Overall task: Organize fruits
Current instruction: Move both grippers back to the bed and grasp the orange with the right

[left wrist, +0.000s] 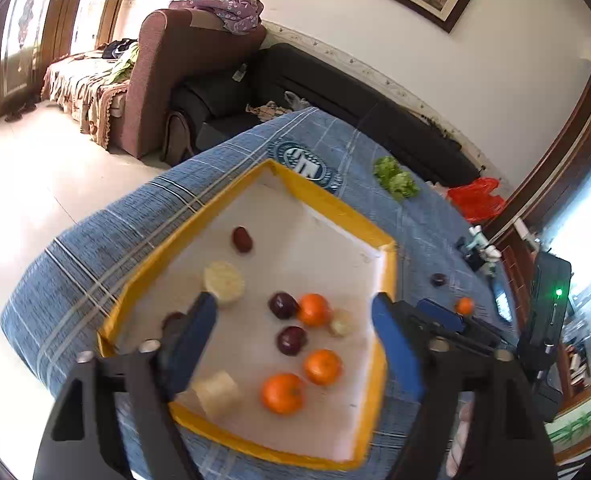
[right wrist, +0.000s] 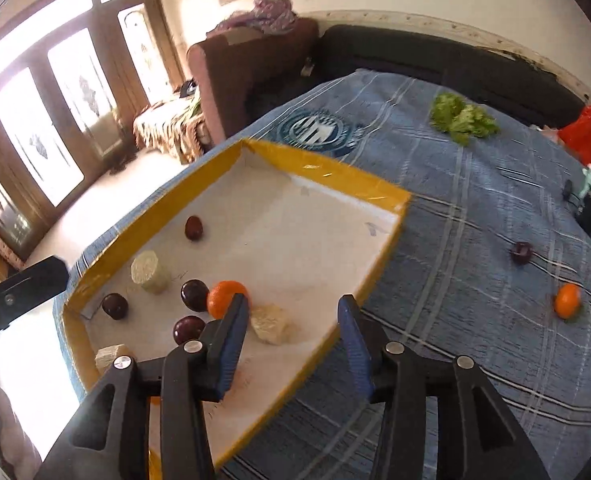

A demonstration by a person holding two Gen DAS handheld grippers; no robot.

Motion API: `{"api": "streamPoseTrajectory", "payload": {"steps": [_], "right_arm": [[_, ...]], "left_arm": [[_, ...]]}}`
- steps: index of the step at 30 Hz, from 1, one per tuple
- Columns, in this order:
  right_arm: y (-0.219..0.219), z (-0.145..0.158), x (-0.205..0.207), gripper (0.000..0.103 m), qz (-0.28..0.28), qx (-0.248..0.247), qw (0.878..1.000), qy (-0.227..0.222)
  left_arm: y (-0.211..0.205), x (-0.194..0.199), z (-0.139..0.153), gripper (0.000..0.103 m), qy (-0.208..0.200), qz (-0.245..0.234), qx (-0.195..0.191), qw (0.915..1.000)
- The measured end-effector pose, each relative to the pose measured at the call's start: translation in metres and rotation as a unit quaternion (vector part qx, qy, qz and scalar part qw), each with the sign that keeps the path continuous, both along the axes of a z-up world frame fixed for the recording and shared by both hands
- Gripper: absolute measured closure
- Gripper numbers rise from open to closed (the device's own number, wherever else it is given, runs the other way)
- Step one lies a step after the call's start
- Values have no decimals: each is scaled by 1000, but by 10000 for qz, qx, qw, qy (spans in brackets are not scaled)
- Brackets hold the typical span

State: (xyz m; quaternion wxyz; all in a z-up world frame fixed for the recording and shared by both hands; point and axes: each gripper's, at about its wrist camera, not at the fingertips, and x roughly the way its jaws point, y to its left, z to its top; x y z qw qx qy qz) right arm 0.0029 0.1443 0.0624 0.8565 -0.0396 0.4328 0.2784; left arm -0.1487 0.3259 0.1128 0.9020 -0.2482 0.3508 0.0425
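Note:
A yellow-rimmed white tray [left wrist: 327,200] [right wrist: 335,180] lies on the blue checked cloth. It holds several fruits: oranges [left wrist: 282,393], dark plums [left wrist: 291,340] and pale corn pieces [left wrist: 223,282]. My left gripper [left wrist: 295,344] is open and empty above the tray's near part. My right gripper [right wrist: 293,340] is open and empty over the tray's right edge, beside a corn piece [right wrist: 270,326]. One orange [right wrist: 567,300] [left wrist: 464,305] and one plum [right wrist: 521,252] [left wrist: 438,279] lie on the cloth right of the tray.
Green lettuce [right wrist: 463,120] lies on the far cloth. A red bag [right wrist: 587,136] and small gadgets [right wrist: 587,204] sit at the right edge. A brown sofa [left wrist: 159,80] and black couch [left wrist: 335,88] stand behind the table.

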Motion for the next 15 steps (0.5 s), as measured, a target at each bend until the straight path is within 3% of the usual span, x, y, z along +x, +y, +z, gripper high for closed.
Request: {"api": "streamPoseTrajectory", "payload": {"steps": [2,4,8,15], "right_arm": [[-22,5,-3,50,-166,91,9998,-31],[-51,9,-5,50,-407,129,9991,-85],[-126,12,-1,51,-1113,184,9936,-110],[-255,0,18,51,-2384,477,9699,129]], "left_arm": [[-8,-2,3,11,25,63,-32,10000],[-21,-3,2,10,129,99,-76,9998],[-51,2,-5,10,190,-334,-442,9983],[-104,24,-16,10,458,-734,-272,9959]]}}
